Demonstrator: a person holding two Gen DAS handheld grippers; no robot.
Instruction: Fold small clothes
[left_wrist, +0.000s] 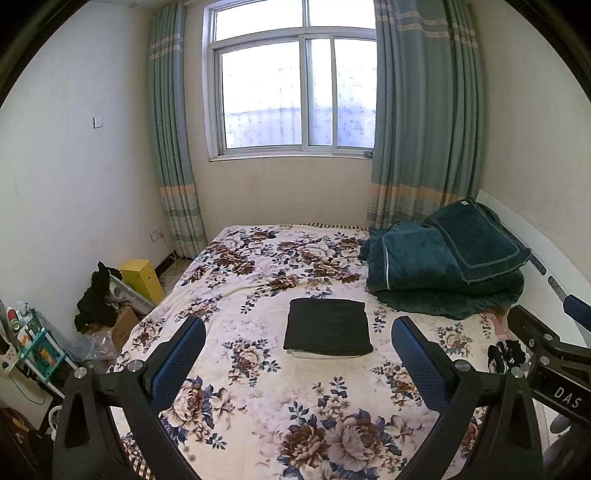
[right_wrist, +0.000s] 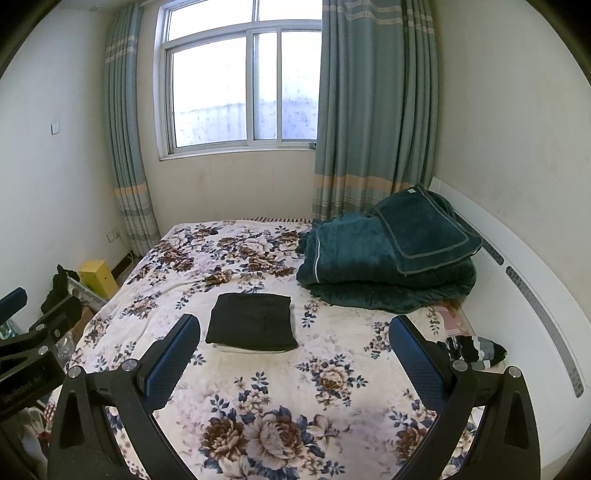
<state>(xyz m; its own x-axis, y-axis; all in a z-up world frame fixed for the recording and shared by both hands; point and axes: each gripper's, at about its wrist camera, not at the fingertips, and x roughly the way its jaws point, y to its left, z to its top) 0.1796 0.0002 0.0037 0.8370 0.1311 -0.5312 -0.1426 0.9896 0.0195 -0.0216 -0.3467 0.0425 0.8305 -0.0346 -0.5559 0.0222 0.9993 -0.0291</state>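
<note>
Your black garment (left_wrist: 328, 326) lies folded on the bed (left_wrist: 258, 398); striped socks (right_wrist: 474, 350) remain; left claw (left_wrist: 298, 354) and right claw (right_wrist: 295, 354) gape empty.

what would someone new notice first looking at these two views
Probably the folded black garment, lying square on something white in the middle of the floral bedspread, with the open left gripper and open right gripper held above the bed empty. Next, the heap of dark green blankets at the far right by the headboard, and a striped black-and-white clothing bundle near the bed's right edge.
</note>
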